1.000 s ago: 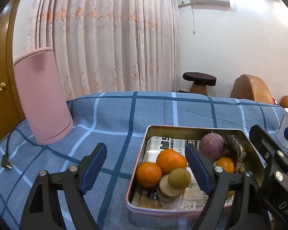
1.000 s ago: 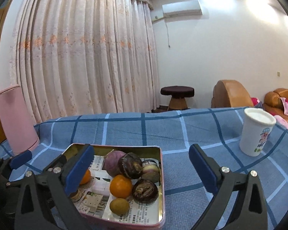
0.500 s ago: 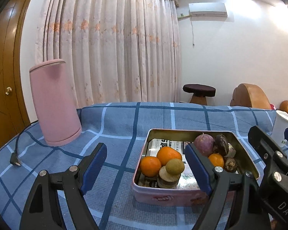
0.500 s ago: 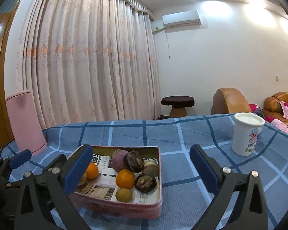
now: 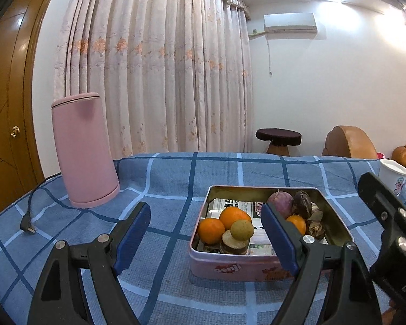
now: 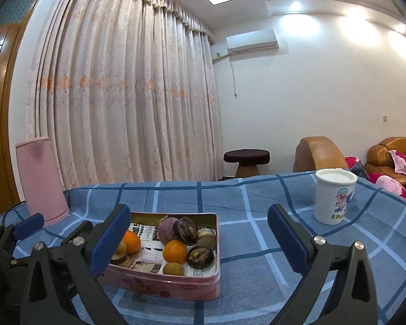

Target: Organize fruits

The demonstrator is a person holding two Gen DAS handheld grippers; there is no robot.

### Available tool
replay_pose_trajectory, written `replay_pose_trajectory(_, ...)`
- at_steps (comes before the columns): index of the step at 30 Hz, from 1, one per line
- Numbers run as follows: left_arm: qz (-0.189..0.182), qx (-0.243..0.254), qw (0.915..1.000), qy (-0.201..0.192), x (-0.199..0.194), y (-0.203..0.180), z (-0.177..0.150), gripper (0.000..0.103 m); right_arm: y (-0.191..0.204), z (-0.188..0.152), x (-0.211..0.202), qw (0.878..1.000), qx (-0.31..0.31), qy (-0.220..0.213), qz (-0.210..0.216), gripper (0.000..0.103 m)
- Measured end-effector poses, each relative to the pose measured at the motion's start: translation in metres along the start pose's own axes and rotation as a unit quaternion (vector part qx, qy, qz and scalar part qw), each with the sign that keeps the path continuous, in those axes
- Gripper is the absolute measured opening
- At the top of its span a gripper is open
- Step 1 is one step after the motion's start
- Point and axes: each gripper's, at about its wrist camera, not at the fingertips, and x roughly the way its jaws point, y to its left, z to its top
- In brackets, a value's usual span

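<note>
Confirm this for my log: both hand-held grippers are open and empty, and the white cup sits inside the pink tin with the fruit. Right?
Not quite. The white cup stands on the blue tablecloth, apart from the pink tin, as the right wrist view shows. The rest holds.

Both cameras sit low over the blue checked tablecloth (image 5: 176,178), looking level across it toward the curtain (image 6: 121,108) and far wall. The left view stands close behind the pink tin (image 5: 230,266); the right view looks from farther right. Both share the tin, pink kettle (image 5: 84,151) and white cup (image 6: 334,196).
</note>
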Motion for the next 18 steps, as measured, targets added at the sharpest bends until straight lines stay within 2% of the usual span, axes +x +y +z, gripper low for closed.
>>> replay_pose_trajectory(4,0.0,0.004,0.9999,-0.011,-0.0052,-0.0021,-0.0006,0.085,-0.0028,0.0005,-0.005,1.0,0.004,-0.009,-0.006,0.103)
replay_pose_trajectory(18,0.001,0.004,0.9999,-0.013,-0.0066,-0.0019,0.0004,0.085,-0.0042,0.0011,-0.009,1.0,0.004,-0.015,-0.011,0.103)
